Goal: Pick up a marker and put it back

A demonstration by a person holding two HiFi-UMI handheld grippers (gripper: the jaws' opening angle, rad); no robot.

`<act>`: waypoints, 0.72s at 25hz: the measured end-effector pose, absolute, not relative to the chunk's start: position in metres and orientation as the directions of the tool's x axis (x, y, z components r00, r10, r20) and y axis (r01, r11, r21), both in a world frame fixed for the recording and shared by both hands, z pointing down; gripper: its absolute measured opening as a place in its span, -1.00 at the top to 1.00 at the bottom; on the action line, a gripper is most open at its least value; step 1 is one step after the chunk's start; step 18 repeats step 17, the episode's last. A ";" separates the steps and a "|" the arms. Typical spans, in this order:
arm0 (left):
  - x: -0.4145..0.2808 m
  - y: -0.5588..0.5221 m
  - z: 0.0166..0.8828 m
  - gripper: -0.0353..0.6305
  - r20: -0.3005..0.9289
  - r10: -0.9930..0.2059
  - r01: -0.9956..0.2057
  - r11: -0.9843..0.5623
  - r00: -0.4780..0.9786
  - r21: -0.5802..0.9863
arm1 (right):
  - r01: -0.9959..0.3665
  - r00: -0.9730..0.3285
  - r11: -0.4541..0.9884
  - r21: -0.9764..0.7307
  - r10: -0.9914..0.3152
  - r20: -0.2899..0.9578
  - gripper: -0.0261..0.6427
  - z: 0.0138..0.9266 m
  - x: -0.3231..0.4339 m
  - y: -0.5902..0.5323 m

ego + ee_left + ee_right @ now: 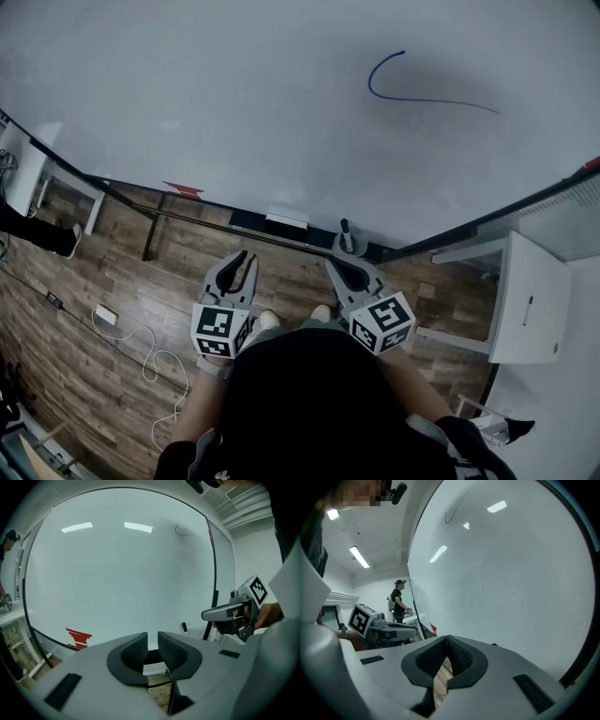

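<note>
Head view: the marker (345, 231) stands upright at the foot of the whiteboard (234, 94), right ahead of my right tongs (335, 264), so I reckon that's my pick-up hand. Left gripper view: left tongs (152, 643) slightly apart, nothing between them. Right gripper view: right tongs closed tip to tip, empty.

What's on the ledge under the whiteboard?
A dark marker stands upright in a round holder, which hides its lower end. A white block lies beside it.
</note>
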State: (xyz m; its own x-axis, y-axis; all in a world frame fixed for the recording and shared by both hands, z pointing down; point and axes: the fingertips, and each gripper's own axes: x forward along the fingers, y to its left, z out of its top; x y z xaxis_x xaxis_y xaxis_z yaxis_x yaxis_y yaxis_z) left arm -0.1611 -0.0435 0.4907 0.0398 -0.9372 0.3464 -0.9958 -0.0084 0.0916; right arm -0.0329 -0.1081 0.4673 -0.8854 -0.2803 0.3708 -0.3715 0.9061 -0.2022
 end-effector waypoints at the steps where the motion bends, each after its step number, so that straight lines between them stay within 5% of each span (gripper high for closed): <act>1: -0.161 -0.044 0.490 0.65 0.347 -0.937 -0.996 -0.009 0.041 0.093 | -0.375 -0.884 0.905 -0.203 -0.283 0.372 0.84 0.468 -0.033 -0.108; 18: -0.160 -0.053 0.493 0.66 0.364 -0.928 -0.993 -0.050 0.085 0.104 | -0.407 -0.873 0.890 -0.205 -0.314 0.373 0.84 0.474 -0.030 -0.117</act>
